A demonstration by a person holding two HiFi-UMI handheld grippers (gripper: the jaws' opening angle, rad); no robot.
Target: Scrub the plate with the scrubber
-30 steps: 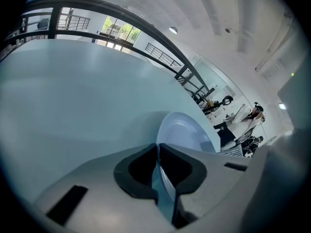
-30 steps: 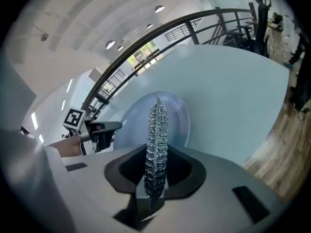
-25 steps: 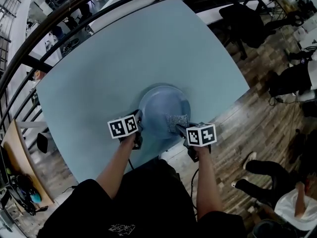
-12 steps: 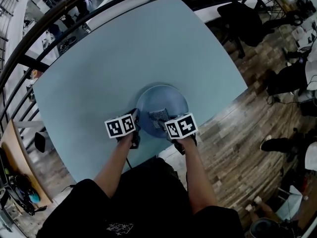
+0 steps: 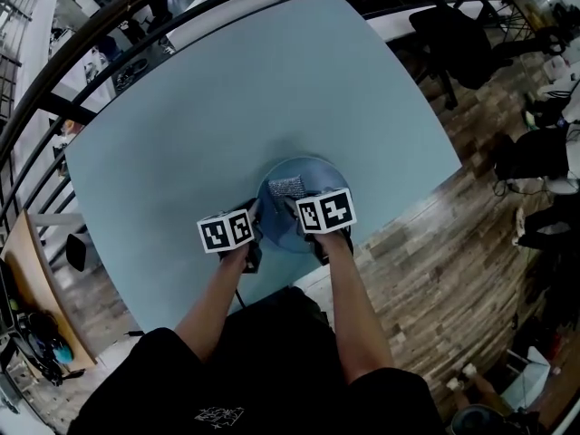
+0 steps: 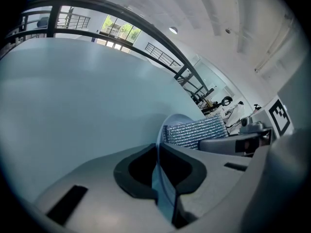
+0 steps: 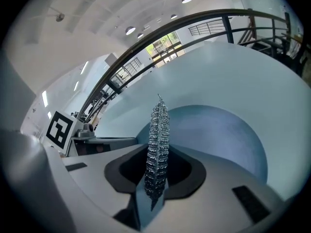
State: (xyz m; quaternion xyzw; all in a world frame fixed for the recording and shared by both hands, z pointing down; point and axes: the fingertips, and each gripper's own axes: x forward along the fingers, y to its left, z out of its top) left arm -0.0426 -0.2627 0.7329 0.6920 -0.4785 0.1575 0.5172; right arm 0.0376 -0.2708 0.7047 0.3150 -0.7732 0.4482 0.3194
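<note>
Item, table [image 5: 181, 107]: pale blue, fills the upper left and centre of the head view. Item, left gripper [image 5: 255, 214]: lower centre, left of the plate; jaws clamped on the plate's near-left rim, which the left gripper view shows edge-on between the pads. Item, plate [image 5: 332, 178]: blue, round, at centre frame on the table, close to its near edge; whether it lies quite flat cannot be told. Item, scrubber [image 5: 288, 187]: silvery mesh pad, on the plate's inner face toward its upper left, free end pointing away from the person. Item, right gripper [image 5: 297, 203]: just right of the left one, over the plate's near half; jaws closed on the scrubber's near end, which the right gripper view shows as a thin upright strip between the pads. Step in hand, by judgement: scrubbing, mid-stroke on the plate's left part. Handling notes: hold the rim firmly so the plate does not slide or spin under the strokes; press the mesh flat to the face, not on its edge; sweep from the left part across to the bare right half; keep the strokes short of the left jaws; mesh is limp, so push lightly lest it fold or slip out.
</note>
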